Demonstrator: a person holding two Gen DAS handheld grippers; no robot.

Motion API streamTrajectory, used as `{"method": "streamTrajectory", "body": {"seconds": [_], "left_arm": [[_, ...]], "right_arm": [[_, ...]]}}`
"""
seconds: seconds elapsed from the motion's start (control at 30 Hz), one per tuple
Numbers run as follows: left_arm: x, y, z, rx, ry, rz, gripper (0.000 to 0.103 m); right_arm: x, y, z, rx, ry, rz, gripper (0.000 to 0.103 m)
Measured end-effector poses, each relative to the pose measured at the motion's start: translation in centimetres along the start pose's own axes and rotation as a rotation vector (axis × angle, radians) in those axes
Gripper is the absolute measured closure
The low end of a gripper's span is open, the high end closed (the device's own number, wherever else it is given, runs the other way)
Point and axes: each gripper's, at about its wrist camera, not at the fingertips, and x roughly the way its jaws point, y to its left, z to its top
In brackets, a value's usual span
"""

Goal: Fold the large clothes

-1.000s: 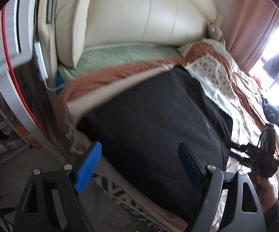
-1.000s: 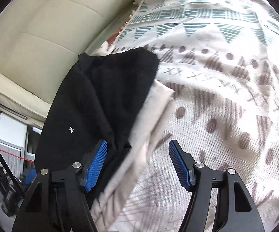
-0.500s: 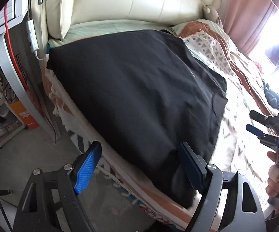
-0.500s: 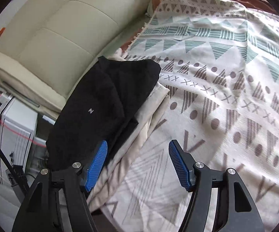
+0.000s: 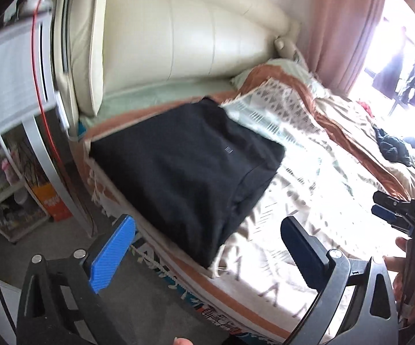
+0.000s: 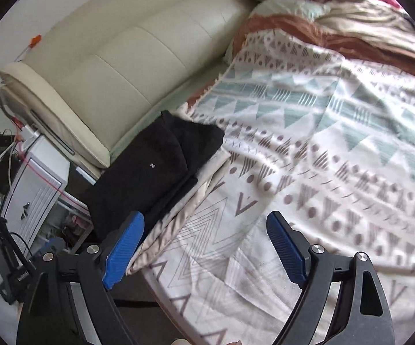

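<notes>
A black garment lies folded in a rough rectangle at the near corner of the bed, on the patterned blanket. It also shows in the right wrist view, with a small white label on top. My left gripper is open and empty, held back from the garment's near edge above the floor. My right gripper is open and empty over the blanket, to the right of the garment. The right gripper also shows at the right edge of the left wrist view.
A cream padded headboard stands behind the bed. A white cabinet and shelves with clutter stand left of the bed. Dark clothes lie far across the bed near pink curtains. Cables and a stand are at left.
Both grippers have drawn back from the garment, which now looks smaller and farther. The garment lies folded and still. Both stay open.
</notes>
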Motion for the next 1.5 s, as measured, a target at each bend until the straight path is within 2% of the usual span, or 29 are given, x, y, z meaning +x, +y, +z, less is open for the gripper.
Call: {"method": "streamTrajectory", "body": {"seconds": [0.13,0.33,0.57,0.8,1.07,1.5], "left_arm": [[-3.2,-1.8,-0.2,0.029,-0.055,-0.016,0.000],[-7.1,-4.6,-1.6,0.071,-0.105,-0.050,0.000],[-11.9,-7.2,-4.2,0.137,-0.155,-0.103,0.000],[-16.3,-8.3,-6.9,0.183,-0.199,-0.160,0.000],[-21.3,-8.6,-10.9,0.227,-0.248,-0.201,0.000],[-25.6,-8.3,-17.4,0.308,-0.269,-0.256,0.000]], "right_arm": [[-4.4,0.0,-1.6,-0.035,-0.049,-0.061,0.017],[-10.9,0.2,-4.6,-0.058,-0.119,-0.091,0.017],[-17.7,1.0,-9.2,-0.079,-0.190,-0.135,0.017],[-23.9,2.3,-14.6,-0.093,-0.259,-0.188,0.017],[-29.0,4.4,-20.8,-0.108,-0.331,-0.242,0.017],[-34.2,5.4,-30.0,-0.102,-0.380,-0.276,0.017]]}}
